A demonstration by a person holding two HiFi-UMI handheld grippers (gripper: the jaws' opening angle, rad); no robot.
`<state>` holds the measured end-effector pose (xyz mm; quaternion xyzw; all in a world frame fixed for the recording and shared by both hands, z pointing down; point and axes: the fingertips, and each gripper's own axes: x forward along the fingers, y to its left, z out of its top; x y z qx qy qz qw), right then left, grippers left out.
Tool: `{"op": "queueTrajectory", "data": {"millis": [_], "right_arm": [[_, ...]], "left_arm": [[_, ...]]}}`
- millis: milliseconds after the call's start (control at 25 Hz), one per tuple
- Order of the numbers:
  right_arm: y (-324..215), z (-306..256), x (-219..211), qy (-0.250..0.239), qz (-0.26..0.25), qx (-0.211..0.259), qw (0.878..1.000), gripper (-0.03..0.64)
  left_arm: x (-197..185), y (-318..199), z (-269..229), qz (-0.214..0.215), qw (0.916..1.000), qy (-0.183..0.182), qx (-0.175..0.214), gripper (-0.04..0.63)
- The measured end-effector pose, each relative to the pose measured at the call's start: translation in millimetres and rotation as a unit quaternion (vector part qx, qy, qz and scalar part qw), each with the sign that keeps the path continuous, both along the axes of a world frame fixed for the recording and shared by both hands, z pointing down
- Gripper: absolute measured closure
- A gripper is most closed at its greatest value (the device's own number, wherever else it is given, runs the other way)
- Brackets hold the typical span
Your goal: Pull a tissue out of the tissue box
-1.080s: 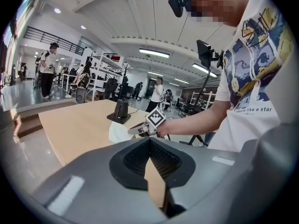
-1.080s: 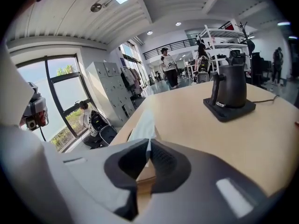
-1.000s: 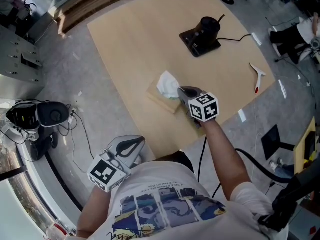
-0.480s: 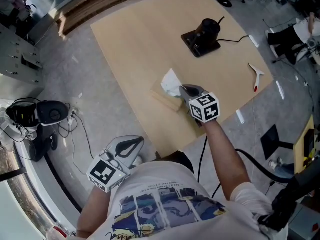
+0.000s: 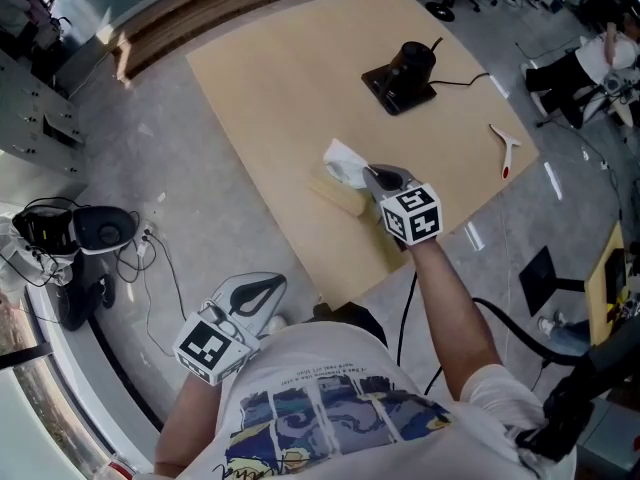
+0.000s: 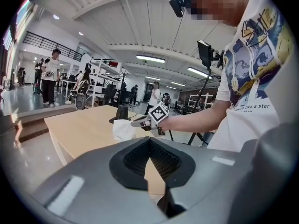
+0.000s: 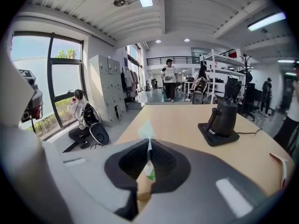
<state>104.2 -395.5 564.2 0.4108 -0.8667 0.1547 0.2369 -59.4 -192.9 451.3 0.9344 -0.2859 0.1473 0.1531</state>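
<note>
A flat tan tissue box (image 5: 334, 197) lies on the wooden table (image 5: 280, 78), near its front edge. A white tissue (image 5: 343, 160) stands up out of the box. My right gripper (image 5: 370, 175) is shut on that tissue's right side, just above the box. In the right gripper view the tissue (image 7: 147, 129) pokes up between the closed jaws of the right gripper (image 7: 148, 146). My left gripper (image 5: 252, 294) hangs off the table by the person's body, shut with nothing in it. The left gripper view shows the left gripper (image 6: 149, 141) with its tips together and, beyond it, the tissue (image 6: 122, 129).
A black device on a square base (image 5: 405, 69) with a cable stands at the table's far right. A white tool with a red tip (image 5: 504, 149) lies near the right edge. A black round machine (image 5: 95, 228) and cables sit on the floor at left. People stand in the background.
My right gripper has risen a little with the tissue, drawing it further up from the box. The left gripper looks much the same beside the body.
</note>
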Motion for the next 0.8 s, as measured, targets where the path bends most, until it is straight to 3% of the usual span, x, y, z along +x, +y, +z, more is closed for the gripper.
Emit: {"op": "queueTrajectory", "data": {"millis": [800], "right_arm": [[66,-80,-13,0.032,0.051,0.075,0.995,0.612]], "left_arm": [[-35,54,-14,0.051,0.9981,0.024,0.026,0.594]]}}
